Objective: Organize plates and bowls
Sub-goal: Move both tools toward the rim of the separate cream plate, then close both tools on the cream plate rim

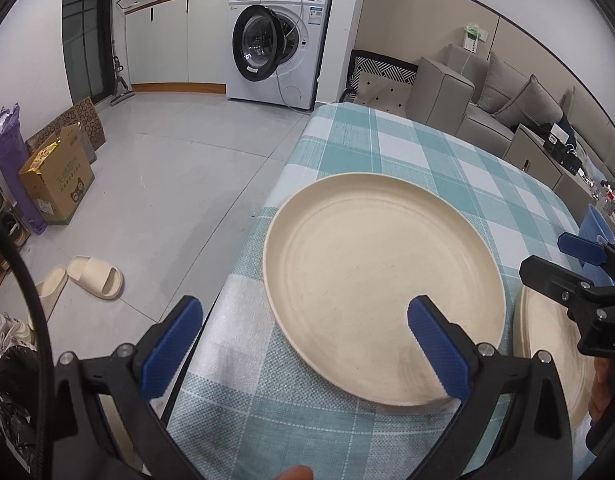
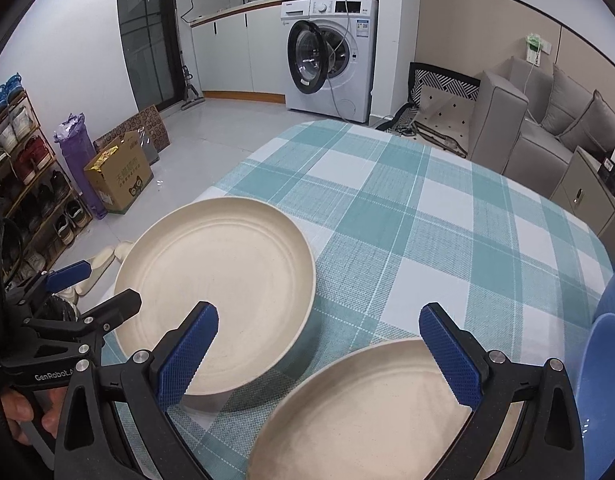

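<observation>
A large cream plate [image 1: 383, 280] lies on the teal checked tablecloth [image 1: 407, 152] near the table's left edge; it also shows in the right wrist view [image 2: 219, 280]. A second cream plate [image 2: 367, 412] lies just right of it and shows in the left wrist view [image 1: 547, 344]. My left gripper [image 1: 303, 340] is open and empty, its right finger over the first plate's near rim. My right gripper [image 2: 319, 352] is open and empty above the second plate's far rim. Blue bowls [image 2: 611, 344] stand at the right edge.
The table's left edge [image 1: 243, 248] drops to a tiled floor with slippers [image 1: 95, 276], a cardboard box [image 1: 55, 180] and a shoe rack [image 2: 23, 176]. A washing machine [image 2: 331, 52] stands behind, a grey sofa [image 2: 547, 128] at the right.
</observation>
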`<state>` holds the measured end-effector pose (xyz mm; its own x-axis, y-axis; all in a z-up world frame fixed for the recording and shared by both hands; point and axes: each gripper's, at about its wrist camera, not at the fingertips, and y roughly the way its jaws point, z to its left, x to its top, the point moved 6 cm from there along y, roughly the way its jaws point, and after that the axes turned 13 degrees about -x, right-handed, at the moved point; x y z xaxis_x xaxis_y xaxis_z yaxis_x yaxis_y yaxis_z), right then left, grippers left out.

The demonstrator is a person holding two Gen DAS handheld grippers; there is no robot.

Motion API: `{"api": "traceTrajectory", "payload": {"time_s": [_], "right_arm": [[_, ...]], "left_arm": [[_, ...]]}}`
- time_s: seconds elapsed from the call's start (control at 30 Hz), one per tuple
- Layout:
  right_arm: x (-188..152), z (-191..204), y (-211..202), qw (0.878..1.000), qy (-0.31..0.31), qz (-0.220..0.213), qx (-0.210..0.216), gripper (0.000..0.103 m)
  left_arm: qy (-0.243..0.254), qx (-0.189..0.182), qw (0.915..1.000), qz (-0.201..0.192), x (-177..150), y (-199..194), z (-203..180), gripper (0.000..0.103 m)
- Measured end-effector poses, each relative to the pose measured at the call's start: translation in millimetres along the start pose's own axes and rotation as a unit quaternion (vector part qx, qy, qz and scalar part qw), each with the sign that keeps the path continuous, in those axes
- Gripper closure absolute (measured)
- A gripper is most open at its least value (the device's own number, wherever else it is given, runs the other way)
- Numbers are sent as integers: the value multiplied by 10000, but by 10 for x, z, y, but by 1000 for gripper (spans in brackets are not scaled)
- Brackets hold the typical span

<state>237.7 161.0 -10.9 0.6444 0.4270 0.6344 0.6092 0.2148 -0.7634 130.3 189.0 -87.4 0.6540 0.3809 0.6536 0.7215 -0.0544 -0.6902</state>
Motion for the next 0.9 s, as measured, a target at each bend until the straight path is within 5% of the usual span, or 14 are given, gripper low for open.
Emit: {"api": "traceTrajectory", "payload": {"time_s": [0.6, 0.9], "right_arm": [[-35, 221, 386, 9986, -28, 428, 325, 3], [-79, 272, 560, 9970, -104, 668, 372, 34]], "left_arm": [[-264, -19, 9996, 135, -42, 126, 185, 5], [-349, -198, 9989, 242, -86, 170, 188, 31]]}}
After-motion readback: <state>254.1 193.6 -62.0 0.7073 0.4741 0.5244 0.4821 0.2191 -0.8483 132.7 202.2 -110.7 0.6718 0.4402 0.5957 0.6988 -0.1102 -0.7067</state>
